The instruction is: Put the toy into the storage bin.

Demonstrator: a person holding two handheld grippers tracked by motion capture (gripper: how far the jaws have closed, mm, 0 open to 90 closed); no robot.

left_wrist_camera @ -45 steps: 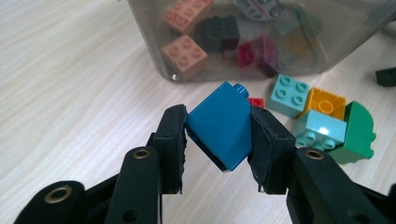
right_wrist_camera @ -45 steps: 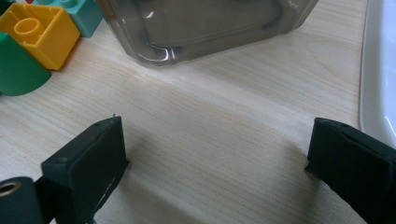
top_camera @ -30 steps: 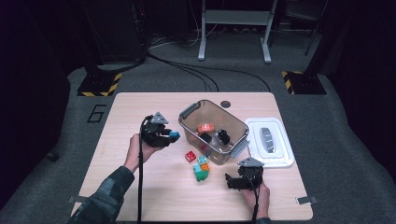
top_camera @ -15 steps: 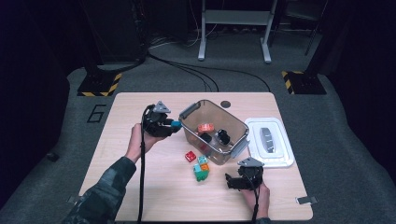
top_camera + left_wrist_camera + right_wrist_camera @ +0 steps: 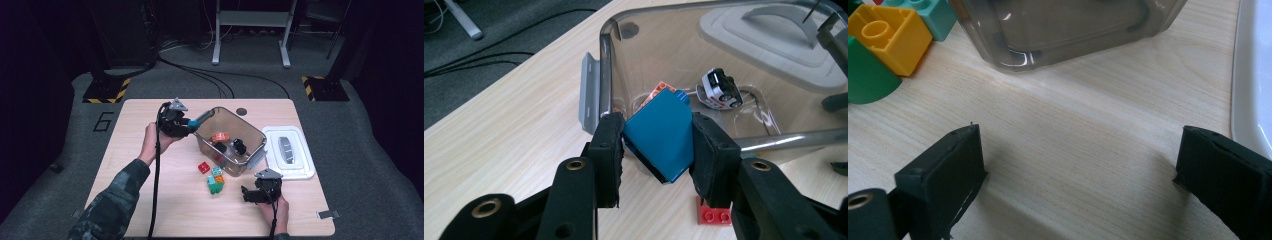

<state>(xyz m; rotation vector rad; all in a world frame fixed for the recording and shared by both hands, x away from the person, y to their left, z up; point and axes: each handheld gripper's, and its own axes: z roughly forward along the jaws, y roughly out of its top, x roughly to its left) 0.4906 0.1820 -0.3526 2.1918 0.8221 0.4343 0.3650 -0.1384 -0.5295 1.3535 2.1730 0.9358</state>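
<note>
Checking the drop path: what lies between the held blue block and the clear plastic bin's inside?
Only the bin's near rim; the left gripper view shows the blue block just outside it.

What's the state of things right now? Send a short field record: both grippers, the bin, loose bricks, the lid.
left gripper: shut on blue brick, at the bin's left rim
right gripper: open, nothing between the jaws, low over the table
clear plastic bin: lid off; holds an orange brick and a toy car
loose on table: red brick, stacked bricks in teal, yellow and green
white lid: flat on the table, right of the bin
</note>
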